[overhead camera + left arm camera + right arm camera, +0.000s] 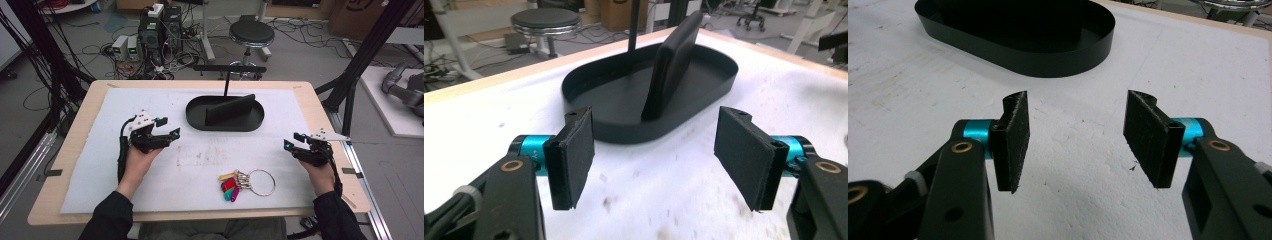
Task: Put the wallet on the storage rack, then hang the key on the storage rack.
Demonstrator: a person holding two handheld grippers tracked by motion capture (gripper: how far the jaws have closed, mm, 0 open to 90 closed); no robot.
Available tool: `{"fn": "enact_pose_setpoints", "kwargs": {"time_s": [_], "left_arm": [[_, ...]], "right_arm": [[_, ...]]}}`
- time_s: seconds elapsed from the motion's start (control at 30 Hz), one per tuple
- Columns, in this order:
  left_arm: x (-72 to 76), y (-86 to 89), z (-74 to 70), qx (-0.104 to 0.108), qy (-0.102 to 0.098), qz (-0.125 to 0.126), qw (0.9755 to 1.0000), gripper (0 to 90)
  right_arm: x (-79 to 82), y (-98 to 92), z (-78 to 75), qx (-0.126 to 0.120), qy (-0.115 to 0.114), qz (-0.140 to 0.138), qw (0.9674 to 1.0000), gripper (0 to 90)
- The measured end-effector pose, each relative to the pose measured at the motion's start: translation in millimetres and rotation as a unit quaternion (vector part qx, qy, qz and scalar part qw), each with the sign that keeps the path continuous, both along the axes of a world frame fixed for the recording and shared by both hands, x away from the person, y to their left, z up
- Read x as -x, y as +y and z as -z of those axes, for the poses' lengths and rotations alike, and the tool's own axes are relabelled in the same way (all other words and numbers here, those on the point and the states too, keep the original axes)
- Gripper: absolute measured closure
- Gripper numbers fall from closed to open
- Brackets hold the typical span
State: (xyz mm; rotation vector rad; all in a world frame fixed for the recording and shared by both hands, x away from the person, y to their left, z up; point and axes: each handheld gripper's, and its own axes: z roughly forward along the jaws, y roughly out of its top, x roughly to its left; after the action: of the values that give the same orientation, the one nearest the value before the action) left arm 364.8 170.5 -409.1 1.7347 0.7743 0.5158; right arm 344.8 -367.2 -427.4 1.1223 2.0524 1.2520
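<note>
A black oval tray (pixel 197 121) with an upright black slab (pixel 229 110) and a thin post sits at the middle back of the white mat. A key ring (pixel 261 182) with several coloured tags (pixel 229 188) lies near the front, right of centre. My left gripper (pixel 170 129) hovers over the mat left of the tray, jaws open with nothing between them; in the left gripper view the tray (pixel 589 80) stands just beyond my left gripper (pixel 654 155). My right gripper (pixel 294 142) stands open and empty at the right, and the tray (pixel 1048 62) lies ahead of my right gripper (pixel 1075 137).
The white mat (pixel 100 170) covers a wooden table (pixel 60 190). A round stool (pixel 251 34), computer boxes and cables stand on the floor behind the table. Black frame posts (pixel 360 55) rise at both sides.
</note>
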Motion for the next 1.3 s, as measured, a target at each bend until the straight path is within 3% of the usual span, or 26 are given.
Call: {"fn": "enact_pose_setpoints", "kwargs": {"time_s": [0.33,0.43,0.53,0.73,0.9,1.03,1.2,1.3], "left_arm": [[36.5,16.1,5.5,0.001,0.0,-0.002,1.0,30.0],[44.6,15.5,7.3,-0.007,-0.012,0.001,0.9999,29.3],[49.4,14.9,9.7,-0.028,-0.023,0.001,0.9993,29.2],[52.3,16.9,9.2,-0.039,-0.038,-0.01,0.9985,29.0],[49.9,19.4,7.6,-0.034,-0.049,-0.025,0.9979,28.4],[46.0,21.6,7.1,-0.027,-0.055,-0.033,0.9976,25.5],[42.0,22.0,6.3,-0.032,-0.05,-0.04,0.9974,23.2],[39.9,22.3,6.7,-0.027,-0.041,-0.052,0.9975,23.2]], "right_arm": [[4.9,4.3,-0.8,-0.003,0.003,-0.014,0.9999,42.8],[5.6,4.8,-1.0,-0.001,0.0,-0.016,0.9999,42.3],[6.0,5.0,-1.1,-0.001,0.003,-0.015,0.9999,41.2],[7.2,4.9,-0.9,-0.007,0.005,-0.014,0.9999,38.9],[13.1,5.4,-1.2,-0.007,0.004,-0.018,0.9998,36.5],[20.9,6.9,-4.0,-0.012,0.009,-0.02,0.9997,29.6],[30.0,7.3,-6.0,-0.022,0.015,-0.025,0.9993,26.5],[34.6,7.8,-5.8,-0.017,0.018,-0.033,0.9991,31.0]]}}
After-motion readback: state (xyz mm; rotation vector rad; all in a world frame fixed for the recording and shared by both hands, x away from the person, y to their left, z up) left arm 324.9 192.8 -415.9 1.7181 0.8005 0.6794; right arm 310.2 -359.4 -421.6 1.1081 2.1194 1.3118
